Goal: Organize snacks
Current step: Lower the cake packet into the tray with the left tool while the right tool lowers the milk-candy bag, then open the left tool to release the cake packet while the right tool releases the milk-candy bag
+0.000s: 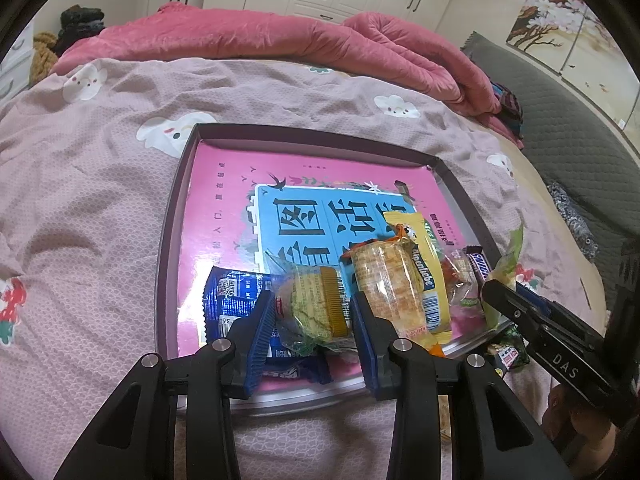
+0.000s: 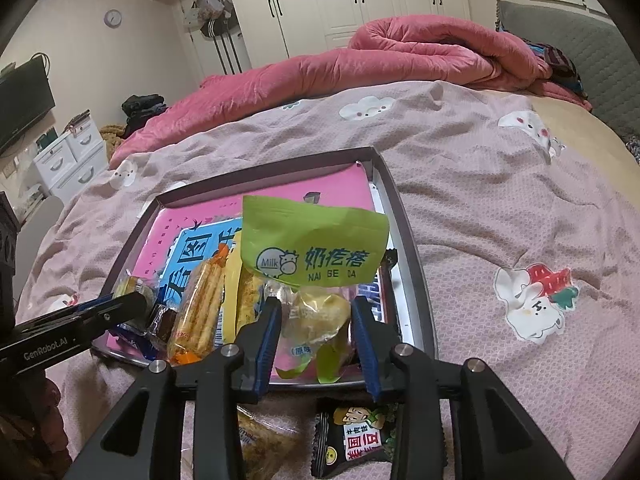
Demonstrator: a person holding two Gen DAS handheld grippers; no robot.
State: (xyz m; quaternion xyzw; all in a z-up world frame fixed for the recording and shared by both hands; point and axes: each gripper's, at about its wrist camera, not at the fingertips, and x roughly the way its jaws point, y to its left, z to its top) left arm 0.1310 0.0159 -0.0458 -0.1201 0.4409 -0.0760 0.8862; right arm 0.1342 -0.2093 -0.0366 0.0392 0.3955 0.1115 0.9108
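Note:
A shallow tray with a pink printed base lies on the bed. In it lie a blue packet, a clear pack of rice crackers, a yellow Alpenliebe packet and a Snickers bar. My left gripper is shut on a clear-wrapped round cake above the tray's near edge. My right gripper is shut on a green milk-snack bag, held upright over the tray's right side. The right gripper also shows in the left wrist view.
A rolled red quilt lies across the far bed. A dark snack packet and a clear cracker pack lie on the pink sheet in front of the tray. A grey headboard stands at the right.

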